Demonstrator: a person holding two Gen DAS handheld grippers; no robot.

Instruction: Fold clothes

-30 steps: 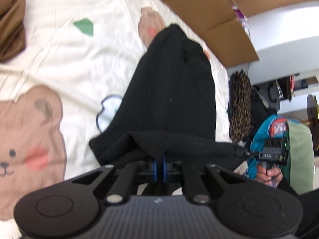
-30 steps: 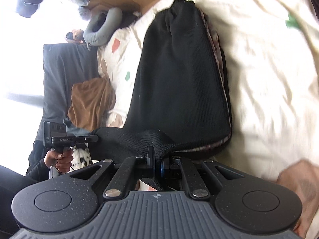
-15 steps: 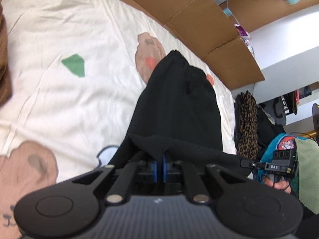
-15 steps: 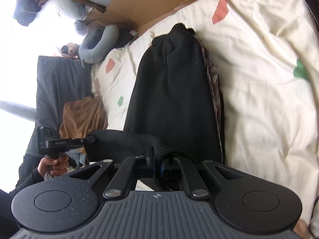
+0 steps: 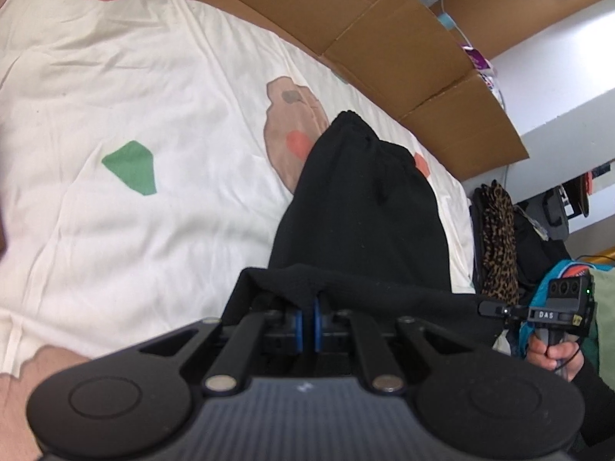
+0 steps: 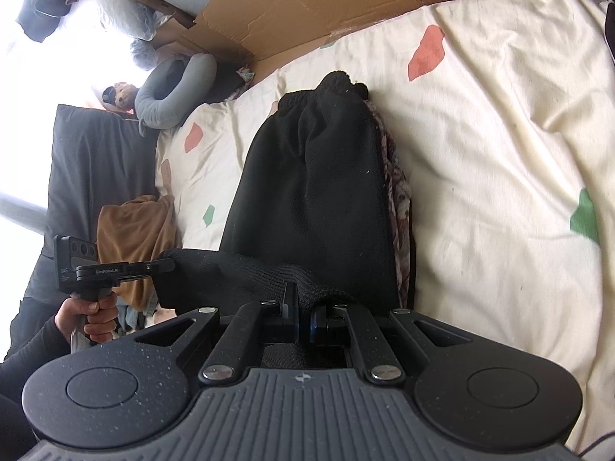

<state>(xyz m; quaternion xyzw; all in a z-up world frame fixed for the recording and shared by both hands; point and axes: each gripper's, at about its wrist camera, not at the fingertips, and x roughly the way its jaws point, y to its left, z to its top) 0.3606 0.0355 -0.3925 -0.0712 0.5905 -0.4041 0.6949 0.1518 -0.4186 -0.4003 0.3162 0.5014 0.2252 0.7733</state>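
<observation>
A black knit garment (image 5: 365, 211) (image 6: 319, 199) lies lengthwise on the cream bed sheet (image 5: 134, 211), its gathered far end near the cardboard. Its near edge is lifted and stretched between both grippers. My left gripper (image 5: 307, 309) is shut on that edge, blue pads pressed together. My right gripper (image 6: 303, 307) is shut on the same edge at the other corner. Each gripper appears in the other's view, held by a hand (image 5: 553, 353) (image 6: 92, 311). A patterned fabric strip (image 6: 399, 207) shows under the garment's right side.
Cardboard sheets (image 5: 384, 38) (image 6: 346, 4) line the bed's far edge. A brown garment (image 6: 134, 238), a dark cushion (image 6: 84, 176) and a grey neck pillow (image 6: 173, 88) lie at the left. A leopard-print cloth (image 5: 496, 238) hangs beyond the bed.
Both grippers have lifted and carried the held edge forward over the garment, toward its far end. More of the sheet and cardboard now shows beyond.
</observation>
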